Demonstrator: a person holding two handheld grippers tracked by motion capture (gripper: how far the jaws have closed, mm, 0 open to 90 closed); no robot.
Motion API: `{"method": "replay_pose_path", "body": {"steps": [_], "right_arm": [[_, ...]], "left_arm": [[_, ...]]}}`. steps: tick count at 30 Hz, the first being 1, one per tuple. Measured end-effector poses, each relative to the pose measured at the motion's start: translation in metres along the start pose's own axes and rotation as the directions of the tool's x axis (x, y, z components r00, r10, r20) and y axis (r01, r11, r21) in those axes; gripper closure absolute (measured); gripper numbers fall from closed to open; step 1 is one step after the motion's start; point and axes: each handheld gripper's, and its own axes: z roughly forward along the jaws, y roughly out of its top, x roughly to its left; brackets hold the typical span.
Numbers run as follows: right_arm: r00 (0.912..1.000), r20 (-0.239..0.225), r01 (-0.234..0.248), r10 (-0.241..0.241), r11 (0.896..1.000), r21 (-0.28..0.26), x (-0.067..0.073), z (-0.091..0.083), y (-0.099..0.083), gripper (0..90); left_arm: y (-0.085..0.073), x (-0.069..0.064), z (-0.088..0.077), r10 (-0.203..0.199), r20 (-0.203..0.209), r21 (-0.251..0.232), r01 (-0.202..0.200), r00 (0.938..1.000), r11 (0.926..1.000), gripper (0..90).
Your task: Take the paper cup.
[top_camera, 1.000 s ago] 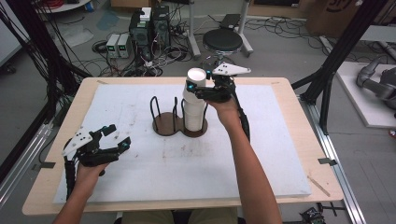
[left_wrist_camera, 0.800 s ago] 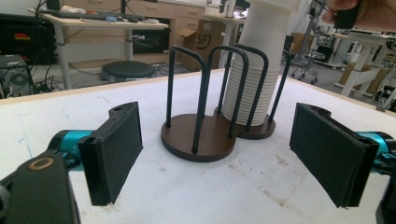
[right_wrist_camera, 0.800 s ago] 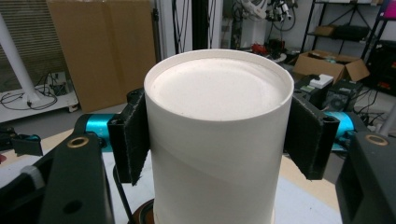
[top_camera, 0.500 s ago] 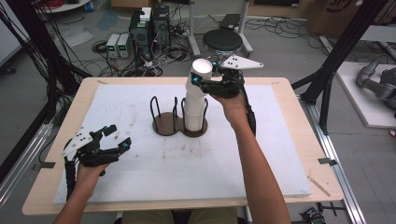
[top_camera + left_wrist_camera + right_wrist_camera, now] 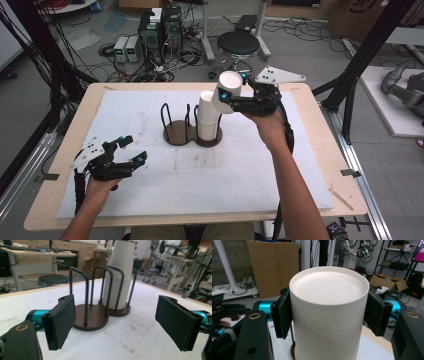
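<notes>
Clamping a white paper cup (image 5: 226, 91) between its pads, the right gripper (image 5: 327, 315) holds it tilted, upside down, above the cup stack (image 5: 209, 116) in the dark wooden holder (image 5: 181, 134). Left gripper (image 5: 122, 322) rests with jaws apart, nothing between them, holder ahead. Risk: thin smooth walls may buckle under squeeze, or the cup below may cling and lift. Holder's black wire hoops could snag the rim.

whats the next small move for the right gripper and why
Probably keep lifting: the right gripper grips an upside-down paper cup, tilted, its rim seemingly just over the cup stack in the wire holder, so more height should clear it.
</notes>
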Motion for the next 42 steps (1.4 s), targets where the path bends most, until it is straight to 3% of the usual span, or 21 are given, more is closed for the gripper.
{"method": "replay_pose_path", "body": {"steps": [8,14,20,24,27,31,34,42], "right_arm": [[0.9998,-0.017,-0.009,0.009,1.0,0.004,0.006,-0.032,-0.026,32.7],[0.9991,-0.038,-0.016,0.017,1.0,0.018,0.011,-0.045,-0.05,32.6],[0.9988,-0.046,-0.012,0.015,0.999,0.051,0.015,-0.046,-0.073,32.6],[0.9981,-0.06,-0.006,0.01,0.998,0.065,0.018,-0.044,-0.088,32.6],[0.9979,-0.064,0.01,-0.006,0.997,0.07,0.02,-0.044,-0.093,32.6],[0.9963,-0.083,0.026,-0.021,0.997,0.067,0.026,-0.043,-0.098,32.6],[0.9946,-0.096,0.05,-0.04,0.994,0.101,0.03,-0.04,-0.099,32.6],[0.9939,-0.105,0.043,-0.033,0.995,0.092,0.033,-0.041,-0.101,32.5]], "left_arm": [[-0.001,-0.01,0.006,0.007,0.042,0.0,-0.007,0.9991,1.0,15.5],[-0.003,-0.017,0.011,0.016,0.089,-0.001,-0.016,0.9959,0.9999,15.5],[-0.004,-0.022,0.014,0.05,0.106,0.006,-0.051,0.9931,0.9987,15.5],[-0.007,-0.025,0.018,0.084,0.14,0.003,-0.085,0.9867,0.9964,15.7],[-0.009,-0.025,0.022,0.066,0.16,0.01,-0.068,0.9849,0.9976,15.7],[-0.006,-0.03,0.025,0.055,0.159,0.022,-0.06,0.9858,0.998,15.2],[-0.004,-0.033,0.025,0.061,0.153,0.021,-0.065,0.9863,0.9976,15.0],[-0.005,-0.033,0.026,0.06,0.161,0.023,-0.064,0.9851,0.9977,15.0]]}}
